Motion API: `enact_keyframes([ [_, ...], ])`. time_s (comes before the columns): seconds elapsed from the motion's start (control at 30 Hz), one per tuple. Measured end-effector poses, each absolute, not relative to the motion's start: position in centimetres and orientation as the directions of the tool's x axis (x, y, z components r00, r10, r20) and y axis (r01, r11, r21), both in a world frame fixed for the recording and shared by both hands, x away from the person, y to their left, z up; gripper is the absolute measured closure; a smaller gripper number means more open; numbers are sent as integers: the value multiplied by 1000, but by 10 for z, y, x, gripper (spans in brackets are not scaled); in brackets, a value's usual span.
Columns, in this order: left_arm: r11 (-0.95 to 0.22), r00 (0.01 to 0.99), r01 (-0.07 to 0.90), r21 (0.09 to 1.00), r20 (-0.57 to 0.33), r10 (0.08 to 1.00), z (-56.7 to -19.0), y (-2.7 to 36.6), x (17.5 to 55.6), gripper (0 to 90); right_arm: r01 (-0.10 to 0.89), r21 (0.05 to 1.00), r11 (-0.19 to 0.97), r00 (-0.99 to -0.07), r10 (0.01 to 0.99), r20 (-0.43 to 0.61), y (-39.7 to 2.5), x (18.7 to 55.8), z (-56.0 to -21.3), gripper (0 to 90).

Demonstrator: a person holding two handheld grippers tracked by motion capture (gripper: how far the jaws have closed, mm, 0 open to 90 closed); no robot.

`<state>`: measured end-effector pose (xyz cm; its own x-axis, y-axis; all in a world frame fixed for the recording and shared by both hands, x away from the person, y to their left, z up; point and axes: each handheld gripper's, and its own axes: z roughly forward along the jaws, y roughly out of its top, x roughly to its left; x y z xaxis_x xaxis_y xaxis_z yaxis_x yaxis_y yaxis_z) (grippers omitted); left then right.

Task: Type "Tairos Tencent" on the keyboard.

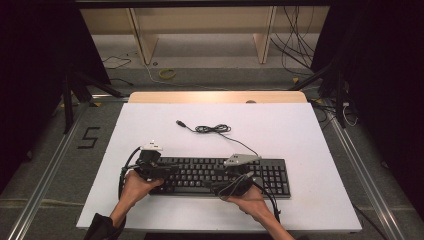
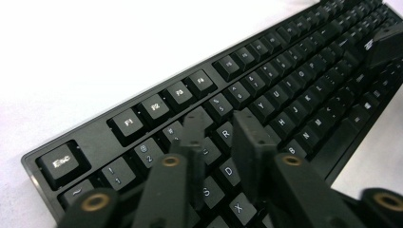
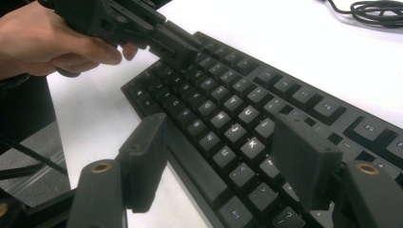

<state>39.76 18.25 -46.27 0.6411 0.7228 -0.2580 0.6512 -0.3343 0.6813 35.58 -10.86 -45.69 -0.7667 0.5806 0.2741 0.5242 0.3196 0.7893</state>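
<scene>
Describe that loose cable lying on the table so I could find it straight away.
On the white table, look beyond the black keyboard toward the far edge. The thin black cable lies there, bunched in a small coil, ending in a plug at its left, unlike the cables trailing from the grippers.

High view is looking down from above; both gripper views are sitting close, looking along their jaws from opposite ends, sharing the keyboard (image 1: 220, 175).
</scene>
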Motion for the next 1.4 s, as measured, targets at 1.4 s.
enact_keyframes([
  [1.4,-366,643,660,656,-242,727,-465,176,398,842,523,788,326,-768,581,269,-109,355,-458,377],
])
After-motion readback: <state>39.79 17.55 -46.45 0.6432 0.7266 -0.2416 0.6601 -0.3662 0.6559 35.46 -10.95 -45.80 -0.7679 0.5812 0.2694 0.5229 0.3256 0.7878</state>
